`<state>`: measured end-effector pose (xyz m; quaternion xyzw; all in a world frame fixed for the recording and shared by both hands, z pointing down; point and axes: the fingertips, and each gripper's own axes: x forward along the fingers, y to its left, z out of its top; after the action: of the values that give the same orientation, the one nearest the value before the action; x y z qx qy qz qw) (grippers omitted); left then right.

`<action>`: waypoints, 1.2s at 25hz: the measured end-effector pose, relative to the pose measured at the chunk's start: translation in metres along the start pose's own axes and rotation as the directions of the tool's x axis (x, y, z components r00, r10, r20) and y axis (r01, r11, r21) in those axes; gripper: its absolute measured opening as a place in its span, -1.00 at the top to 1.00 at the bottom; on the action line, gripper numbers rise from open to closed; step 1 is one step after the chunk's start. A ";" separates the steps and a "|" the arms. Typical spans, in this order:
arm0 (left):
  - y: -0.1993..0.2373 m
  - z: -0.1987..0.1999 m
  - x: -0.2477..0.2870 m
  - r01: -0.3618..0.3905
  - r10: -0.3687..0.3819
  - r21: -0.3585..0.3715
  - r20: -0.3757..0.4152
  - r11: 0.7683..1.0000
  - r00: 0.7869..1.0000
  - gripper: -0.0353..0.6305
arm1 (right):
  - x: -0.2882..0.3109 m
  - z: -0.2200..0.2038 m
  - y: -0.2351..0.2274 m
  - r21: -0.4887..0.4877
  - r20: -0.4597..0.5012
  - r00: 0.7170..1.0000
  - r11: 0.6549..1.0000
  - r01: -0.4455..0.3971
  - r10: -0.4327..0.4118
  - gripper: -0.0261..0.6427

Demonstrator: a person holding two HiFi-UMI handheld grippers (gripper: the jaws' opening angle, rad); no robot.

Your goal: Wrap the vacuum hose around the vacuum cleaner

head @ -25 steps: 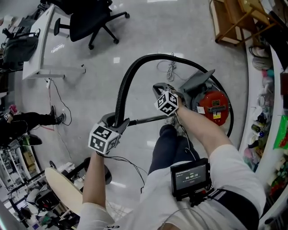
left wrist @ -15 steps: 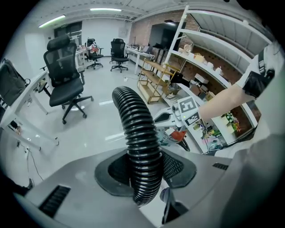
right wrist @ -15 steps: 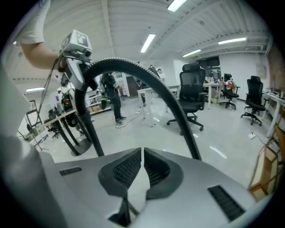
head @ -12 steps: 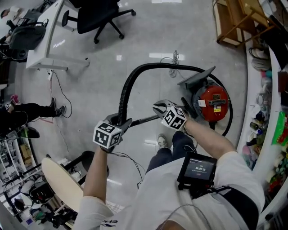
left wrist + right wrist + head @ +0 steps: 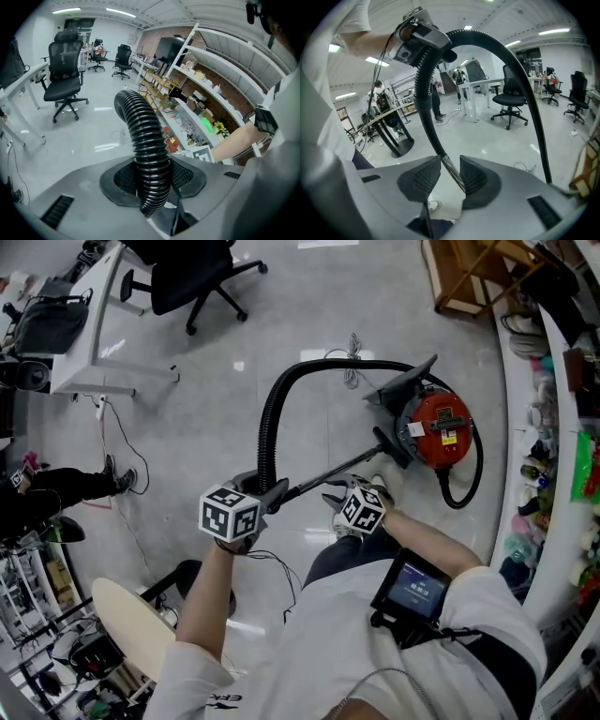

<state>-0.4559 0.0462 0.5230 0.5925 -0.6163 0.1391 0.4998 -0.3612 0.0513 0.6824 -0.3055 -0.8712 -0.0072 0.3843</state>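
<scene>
I hold the left gripper (image 5: 265,493) clamped on the black ribbed vacuum hose (image 5: 269,418) at frame centre, while the right gripper (image 5: 335,497) jaws, just opening, stand parted with the metal wand (image 5: 328,474) between them, and the red vacuum cleaner (image 5: 439,427) stands on the floor (image 5: 187,427) at upper right.

No legible text, vacuum cleaner label (image 5: 449,430) (too small)

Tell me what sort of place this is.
Probably an open-plan office or lab workspace. A wheeled office chair stands by a white desk. Long wall shelves are crowded with small items. The floor is polished grey.
</scene>
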 end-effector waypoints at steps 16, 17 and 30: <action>-0.069 -0.047 -0.026 0.172 -0.163 -0.080 0.115 0.982 0.980 0.44 | -0.081 -0.091 0.081 0.544 0.042 0.938 0.796 0.266 -0.343 0.60; -0.073 -0.052 -0.027 0.181 -0.172 -0.079 0.116 0.980 0.978 0.44 | -0.082 -0.093 0.090 0.550 0.039 0.937 0.791 0.269 -0.346 0.60; -0.154 -0.104 -0.027 0.308 -0.276 -0.176 0.184 0.935 0.943 0.44 | -0.053 -0.047 0.232 0.134 0.055 0.981 0.975 0.178 -0.186 0.25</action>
<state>-0.2803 0.1020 0.4854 0.6327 -0.5692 -0.0472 0.5230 -0.1779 0.2001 0.6285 -0.1993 -0.9065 0.0237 0.3715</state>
